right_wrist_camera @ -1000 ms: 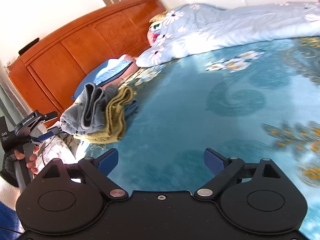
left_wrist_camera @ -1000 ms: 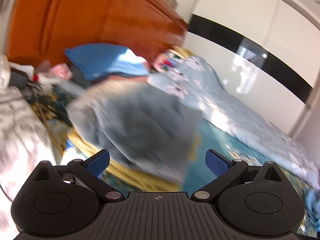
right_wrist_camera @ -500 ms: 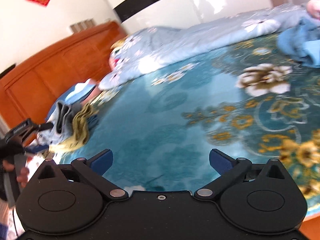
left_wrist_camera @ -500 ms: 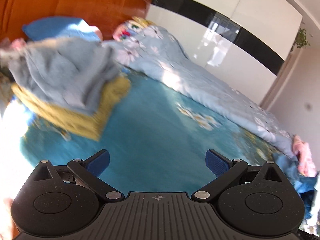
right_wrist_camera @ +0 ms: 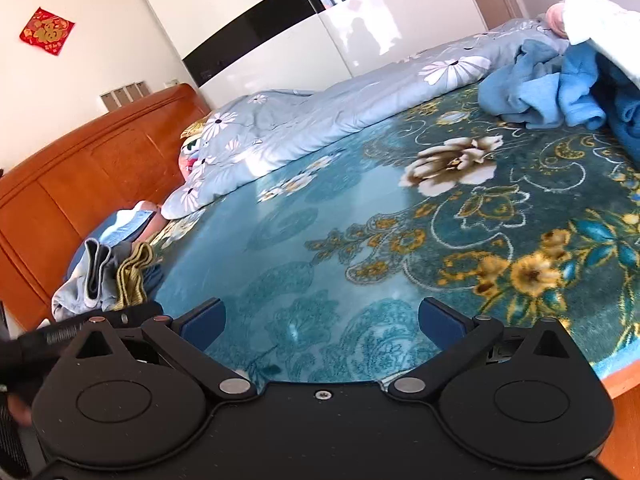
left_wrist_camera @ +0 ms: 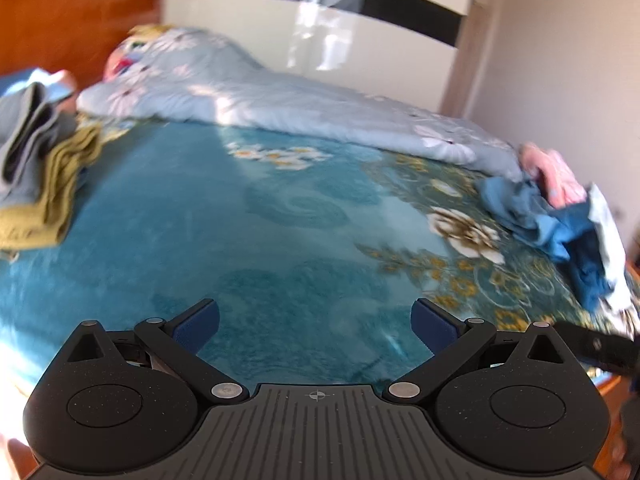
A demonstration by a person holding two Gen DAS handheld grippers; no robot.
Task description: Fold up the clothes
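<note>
Fingers spread wide on both tools: the left gripper (left_wrist_camera: pixel 315 322) hangs over bare teal bedspread (left_wrist_camera: pixel 280 248) with nothing between its blue pads, and the right gripper (right_wrist_camera: pixel 322 322) does the same, jaws apart and empty above the floral pattern of that same cover. Out to the left side sits the folded stack (left_wrist_camera: pixel 36 176), grey garments on top of a mustard-yellow one, resting on the bedspread well apart from both grippers; in the right wrist view the same stack (right_wrist_camera: pixel 108 276) shows just past the left finger, near the orange wooden headboard (right_wrist_camera: pixel 80 184). Over on the far right lies the unfolded heap of blue clothes (left_wrist_camera: pixel 560 224), crumpled, with something pink and something white on it, well apart from the left gripper; the right wrist camera catches that heap (right_wrist_camera: pixel 548 92) at the upper right, also out of reach of the open fingers. Beyond, a pale blue flowered quilt (right_wrist_camera: pixel 340 116) runs along the far edge of the bed, and behind it stands a glossy white wardrobe (right_wrist_camera: pixel 320 28) with a black band.
</note>
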